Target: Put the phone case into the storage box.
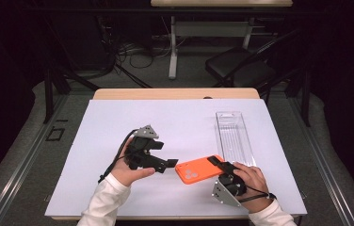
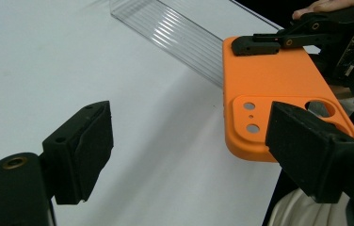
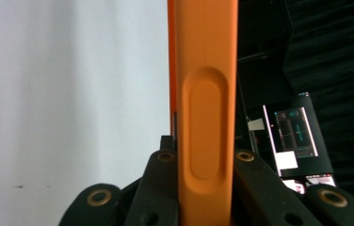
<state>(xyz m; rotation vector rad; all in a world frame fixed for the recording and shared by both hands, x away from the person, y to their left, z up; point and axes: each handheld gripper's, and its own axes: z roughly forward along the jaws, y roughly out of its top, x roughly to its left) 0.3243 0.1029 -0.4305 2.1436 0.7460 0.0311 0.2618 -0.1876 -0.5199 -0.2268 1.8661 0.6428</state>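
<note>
An orange phone case (image 1: 195, 170) with camera cut-outs is held just above the white mat, near the table's front. My right gripper (image 1: 218, 163) is shut on its right end; in the right gripper view the case's edge (image 3: 205, 94) stands upright between the jaws of that gripper (image 3: 205, 175). My left gripper (image 1: 168, 164) points at the case's camera end from the left. Its jaws stand wide open (image 2: 194, 150) with nothing between the pads. One fingertip (image 2: 307, 146) overlaps the case's corner (image 2: 278, 84); I cannot tell whether they touch.
A clear plastic tray (image 1: 234, 134) lies lengthwise on the white mat (image 1: 118, 132), just behind the case. The mat's front edge runs close under both hands. Beyond the table are a chair and table legs on the floor.
</note>
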